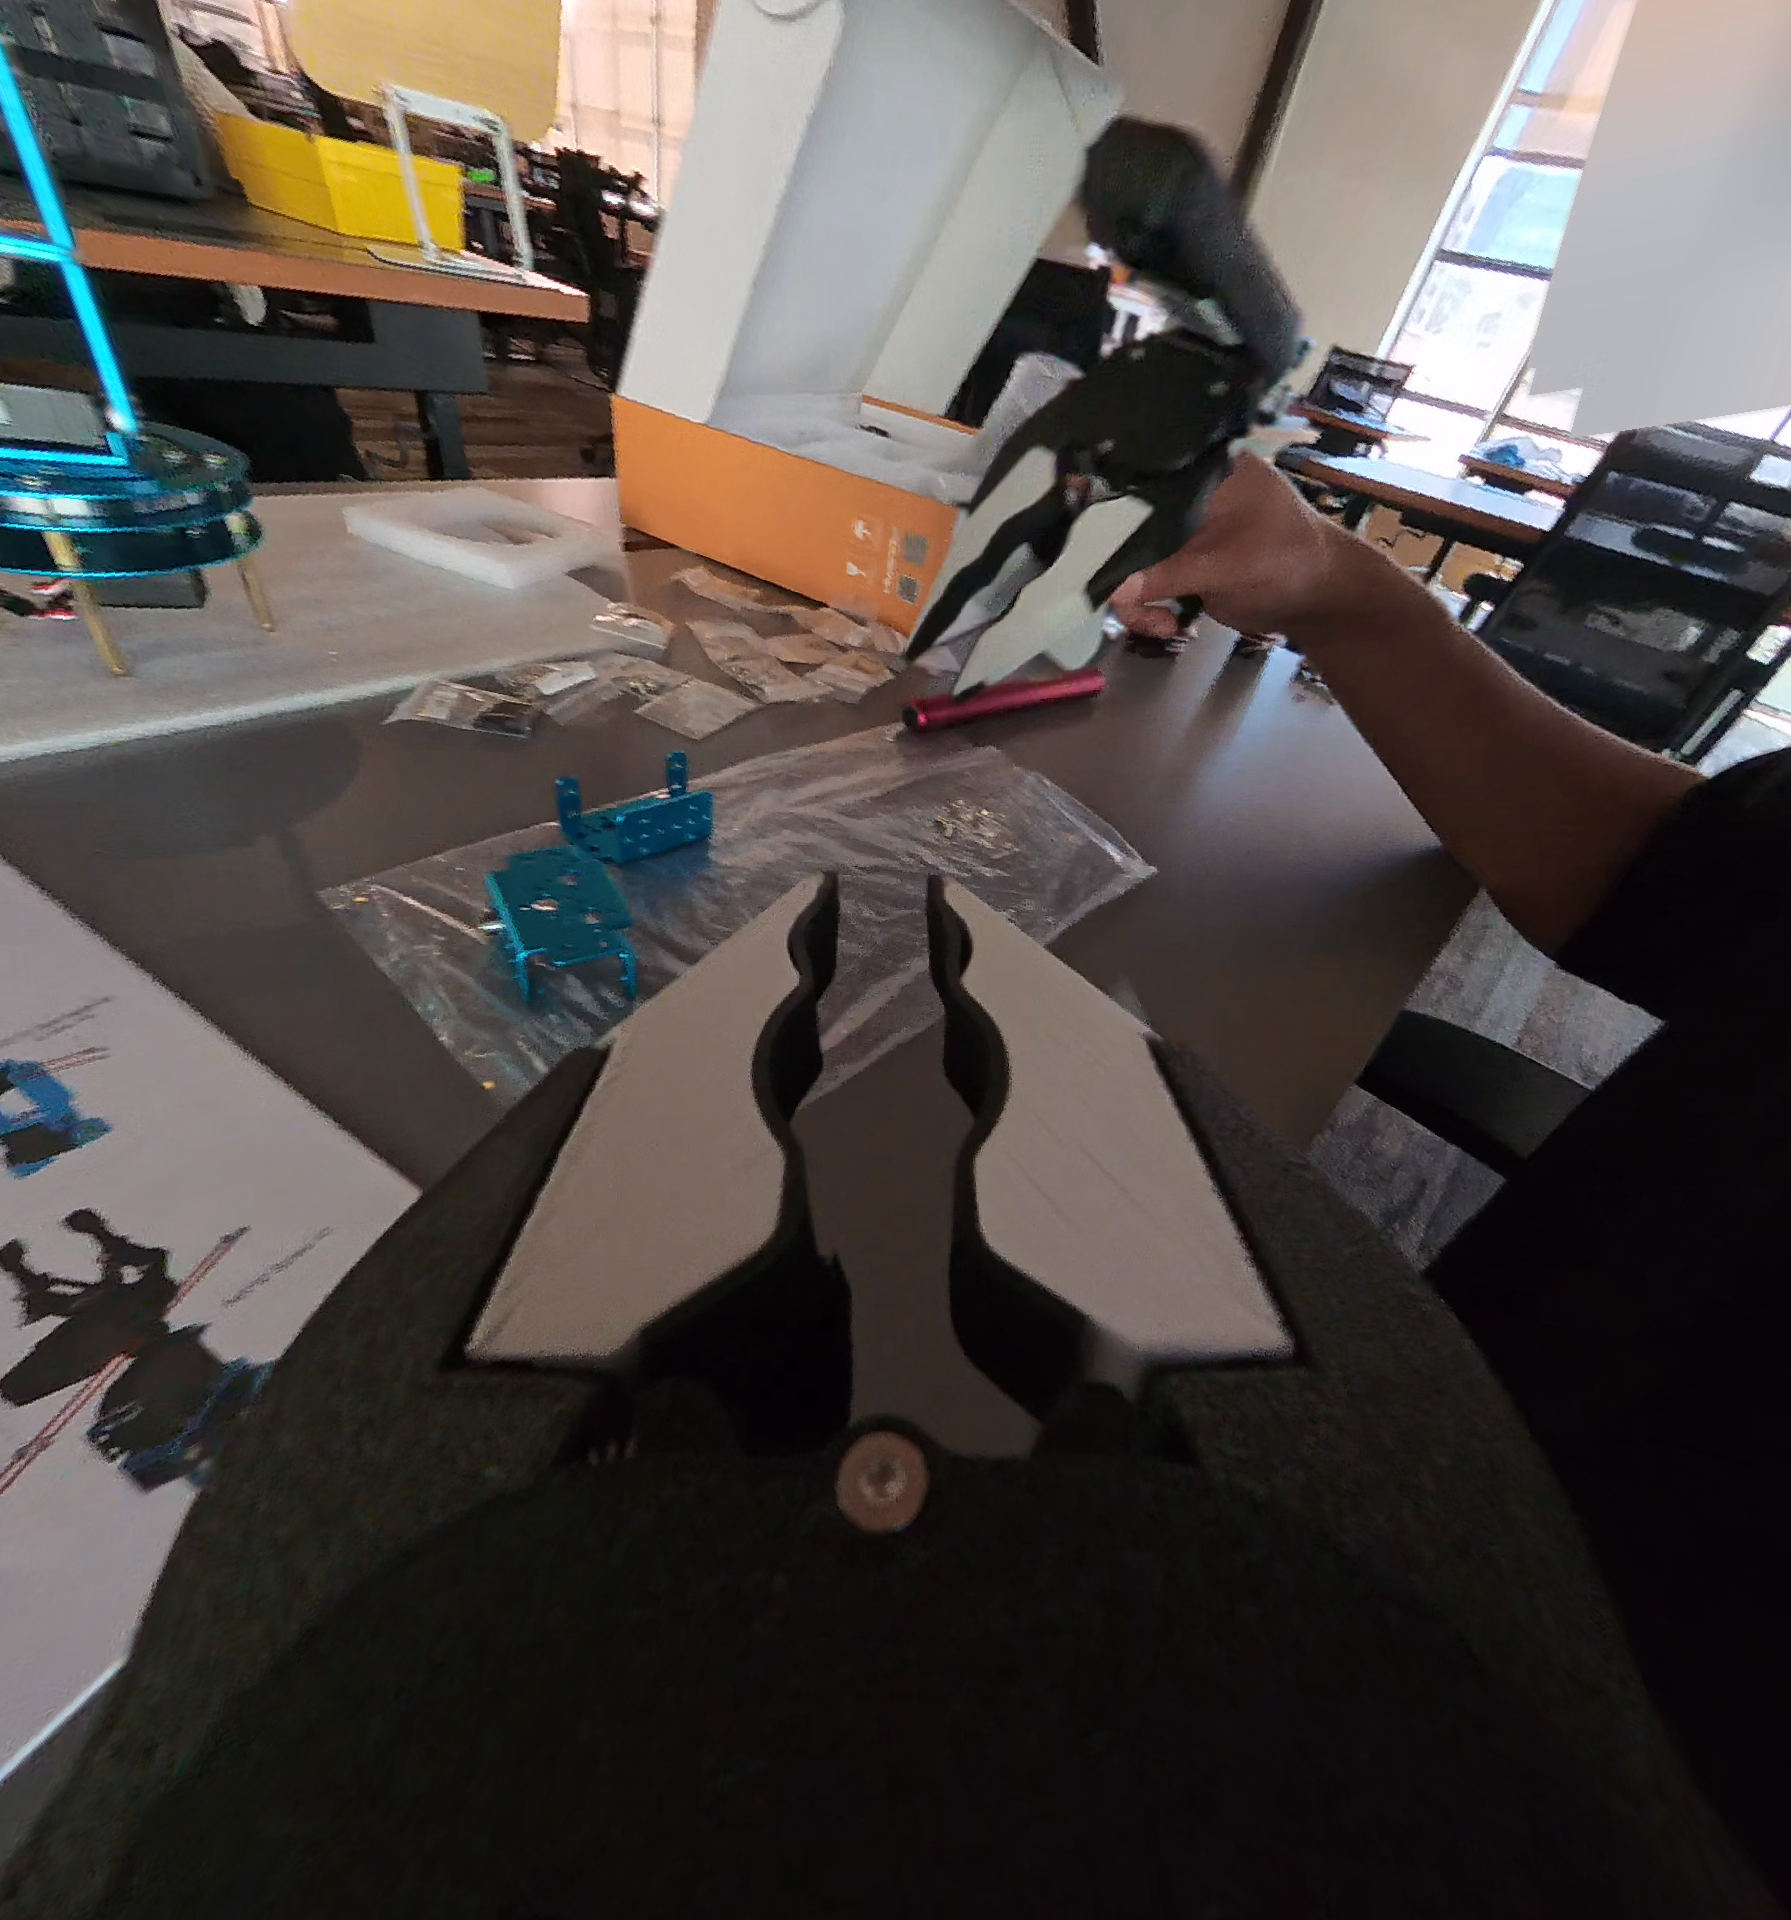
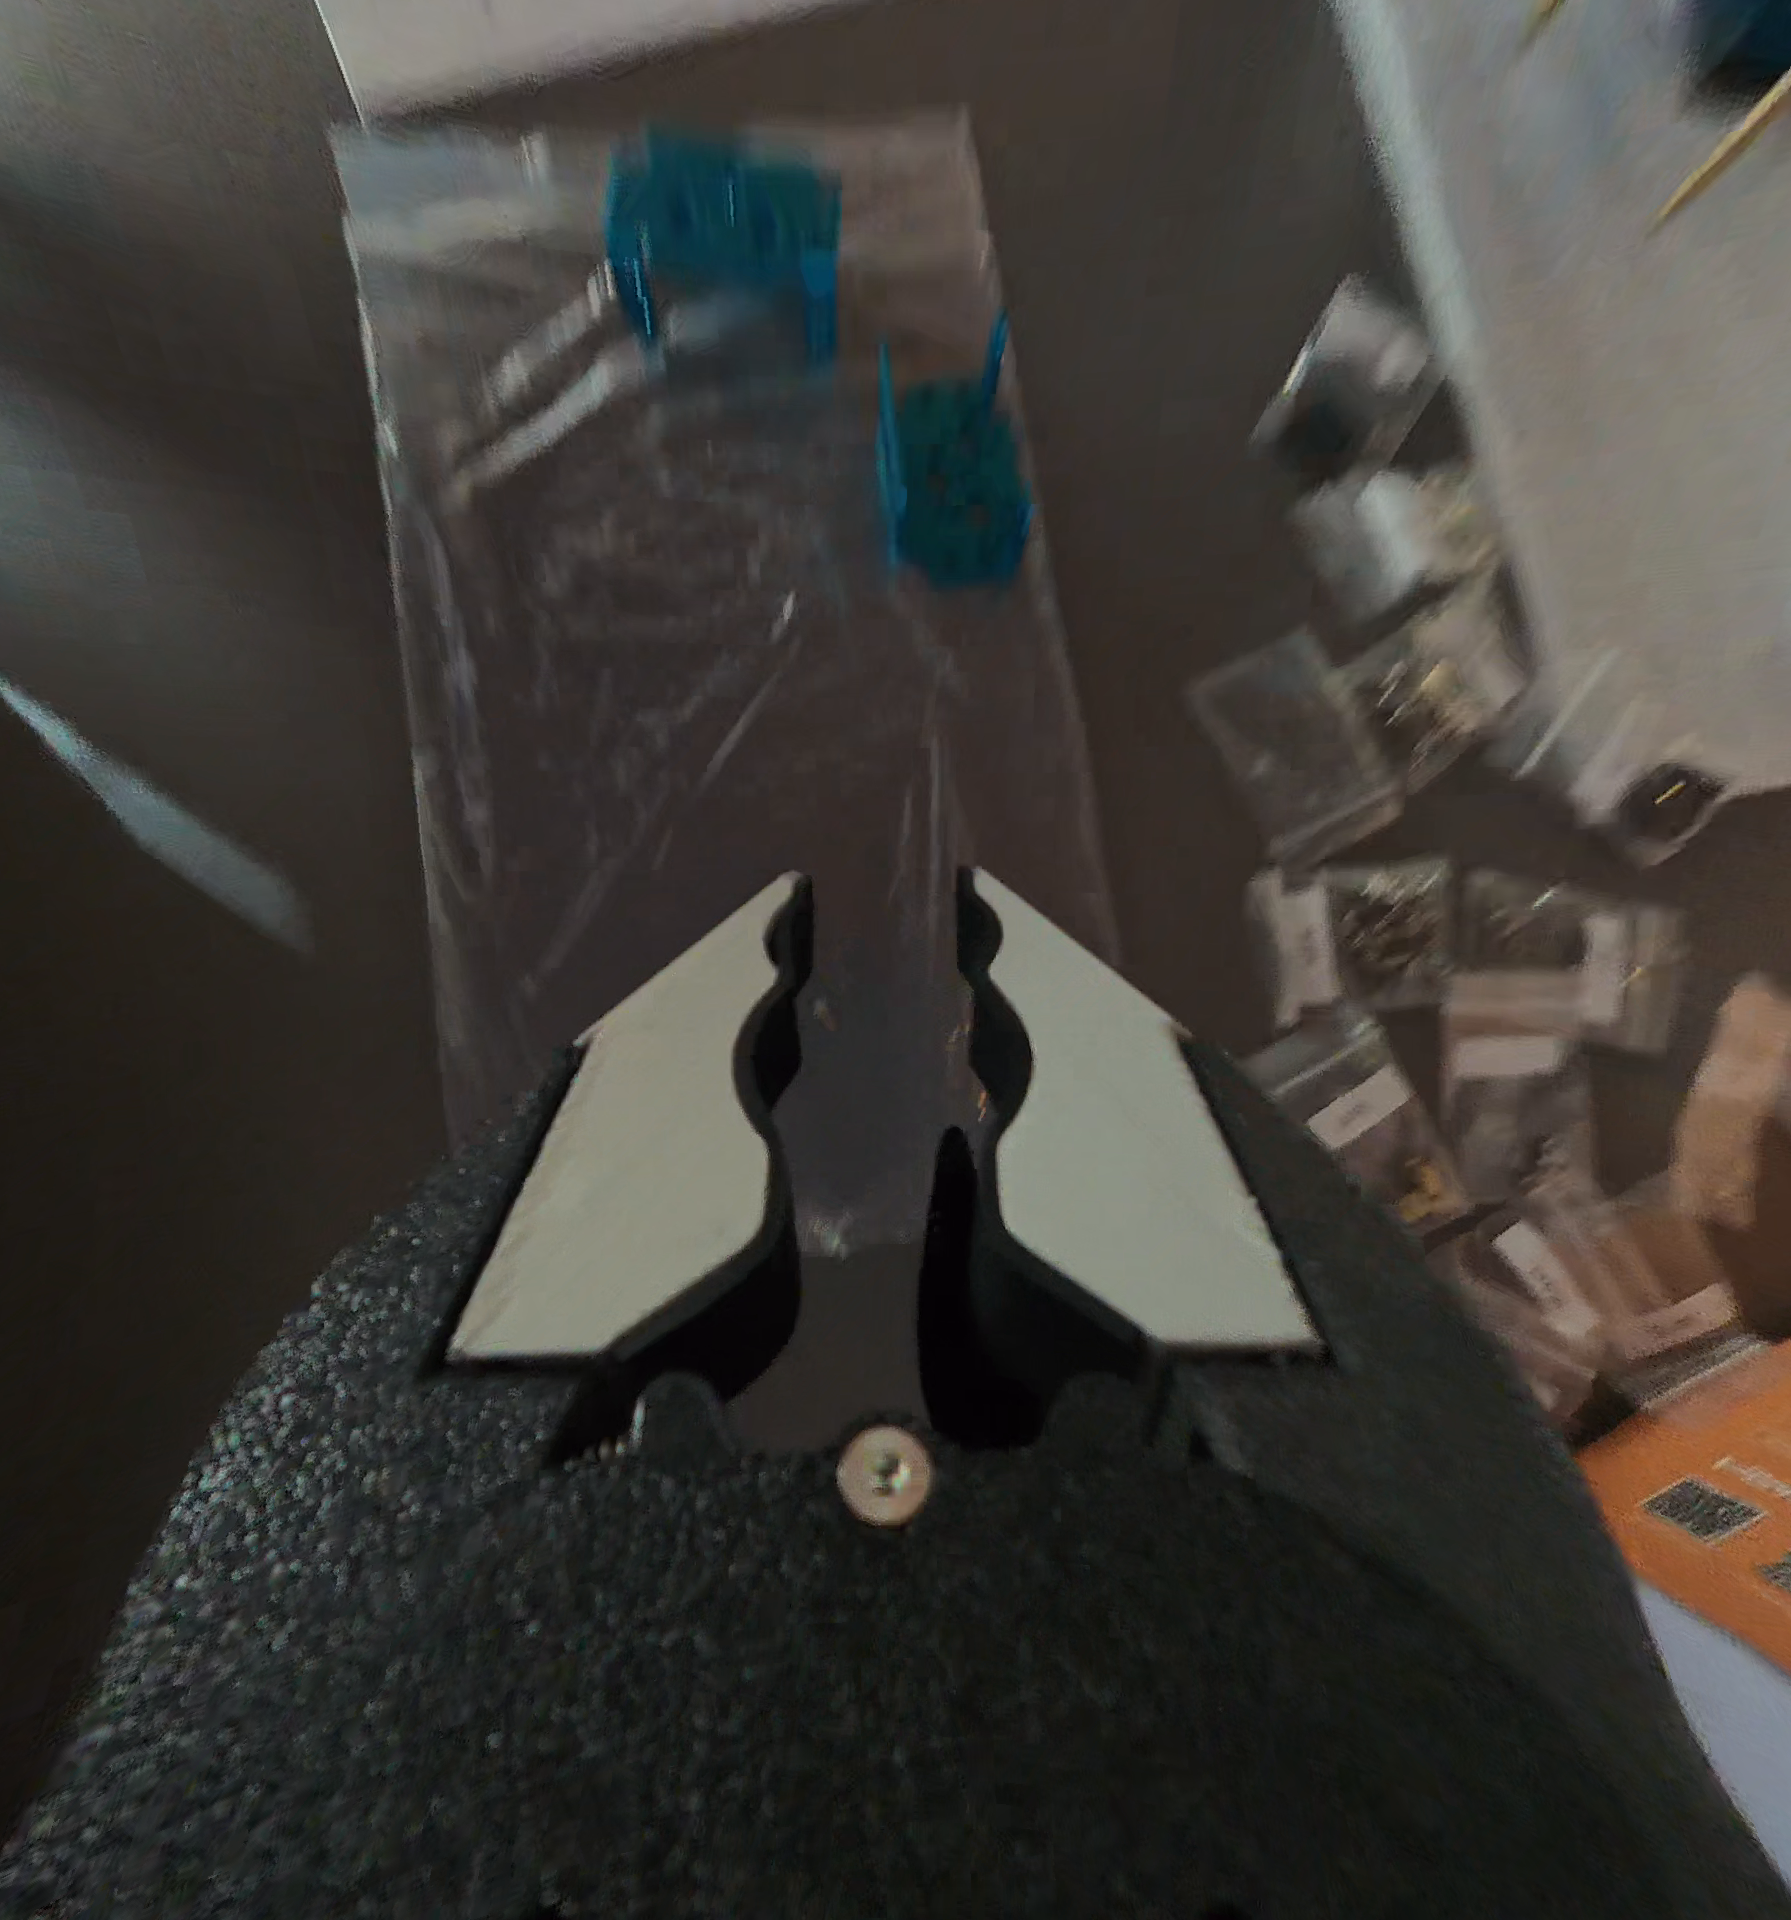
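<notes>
Left wrist view: the left gripper (image 1: 878, 894) hangs over a dark table (image 1: 1234, 831), its fingers a little spread with nothing between them. Under its tips lies a clear plastic bag (image 1: 870, 821), spread flat. Two blue brackets (image 1: 600, 873) sit on the bag's left part, one just beyond the other. Past the bag, a red tube (image 1: 1005, 698) lies on the table. The right gripper (image 1: 958, 660) is held in a person's hand (image 1: 1234, 566) and points down at the tube's left end; its tips seem to touch or nearly touch it, which I cannot tell. Small packets (image 1: 704, 665) are strewn to the left of the tube. Behind them stands an orange box (image 1: 766, 499) with its white lid (image 1: 849, 197) raised. A white foam piece (image 1: 475, 535) lies farther left, and a blue acrylic stand (image 1: 80, 488) at the far left. A printed sheet (image 1: 91, 1195) lies near left.

Right wrist view, much blurred: the right gripper (image 2: 883, 894) has its fingers a little spread, gripping nothing. The bag (image 2: 662, 623) stretches away ahead of it, with the brackets (image 2: 958, 478) at its far part. Packets (image 2: 1390, 935) lie to the right, and the box (image 2: 1722, 1475) shows at the near right corner.
</notes>
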### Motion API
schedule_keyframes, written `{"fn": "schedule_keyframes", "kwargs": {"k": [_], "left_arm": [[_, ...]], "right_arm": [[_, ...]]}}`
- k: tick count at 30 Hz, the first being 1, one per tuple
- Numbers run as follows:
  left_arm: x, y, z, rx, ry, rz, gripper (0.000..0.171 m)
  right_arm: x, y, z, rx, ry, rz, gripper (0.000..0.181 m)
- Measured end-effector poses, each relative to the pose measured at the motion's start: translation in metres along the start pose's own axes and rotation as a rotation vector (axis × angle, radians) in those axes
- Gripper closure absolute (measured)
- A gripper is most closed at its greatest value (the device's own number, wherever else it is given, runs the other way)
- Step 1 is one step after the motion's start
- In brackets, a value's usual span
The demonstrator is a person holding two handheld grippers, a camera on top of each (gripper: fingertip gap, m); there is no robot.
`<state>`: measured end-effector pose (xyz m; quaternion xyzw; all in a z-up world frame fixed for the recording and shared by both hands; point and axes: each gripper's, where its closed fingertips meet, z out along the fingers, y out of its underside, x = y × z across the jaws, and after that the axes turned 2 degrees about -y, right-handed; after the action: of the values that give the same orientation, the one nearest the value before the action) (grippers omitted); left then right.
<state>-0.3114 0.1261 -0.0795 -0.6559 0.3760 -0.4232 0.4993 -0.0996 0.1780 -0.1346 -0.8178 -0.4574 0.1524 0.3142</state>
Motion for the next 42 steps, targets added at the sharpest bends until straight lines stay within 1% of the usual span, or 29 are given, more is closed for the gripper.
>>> {"fn": "schedule_keyframes", "kwargs": {"k": [1,3,5,7,10,13,16,19,22,25,31,36,39,42], "left_arm": [[-0.005,-0.001,-0.001,0.007,-0.024,-0.002,0.155],[-0.016,-0.002,-0.002,0.011,-0.077,0.005,0.155],[-0.023,0.000,-0.003,0.004,-0.111,0.013,0.155],[-0.024,0.003,-0.004,-0.005,-0.122,0.018,0.155],[-0.025,0.006,-0.006,-0.019,-0.140,0.036,0.155],[-0.024,0.006,-0.010,-0.020,-0.162,0.061,0.155],[-0.024,0.005,-0.013,-0.007,-0.172,0.073,0.155],[-0.028,0.002,-0.018,0.030,-0.205,0.072,0.155],[-0.027,0.001,-0.020,0.057,-0.198,0.041,0.155],[-0.024,0.004,-0.021,0.048,-0.197,0.048,0.155],[-0.022,0.005,-0.024,0.023,-0.219,0.098,0.155],[-0.023,0.004,-0.028,0.029,-0.225,0.093,0.155],[-0.024,0.006,-0.029,0.024,-0.231,0.092,0.155],[-0.025,0.009,-0.030,0.009,-0.232,0.089,0.155]], "right_arm": [[0.003,-0.015,-0.007,0.093,0.026,-0.014,0.150],[0.003,-0.047,-0.023,0.310,0.059,-0.028,0.148],[-0.002,-0.069,-0.035,0.513,0.065,-0.023,0.141],[-0.009,-0.078,-0.038,0.625,0.054,-0.027,0.128],[-0.017,-0.084,-0.033,0.692,0.054,-0.011,0.130],[-0.035,-0.086,-0.018,0.673,-0.034,0.002,0.136],[-0.044,-0.085,-0.007,0.634,-0.061,-0.004,0.139],[-0.042,-0.084,-0.006,0.627,-0.025,-0.030,0.145],[-0.037,-0.083,-0.007,0.622,-0.007,-0.026,0.148],[-0.034,-0.081,-0.009,0.615,-0.011,-0.010,0.153],[-0.036,-0.082,-0.009,0.610,-0.007,-0.019,0.154],[-0.040,-0.082,-0.006,0.602,-0.005,-0.040,0.155],[-0.039,-0.085,-0.011,0.630,0.011,-0.051,0.161],[-0.037,-0.083,-0.011,0.623,0.008,-0.039,0.161]]}}
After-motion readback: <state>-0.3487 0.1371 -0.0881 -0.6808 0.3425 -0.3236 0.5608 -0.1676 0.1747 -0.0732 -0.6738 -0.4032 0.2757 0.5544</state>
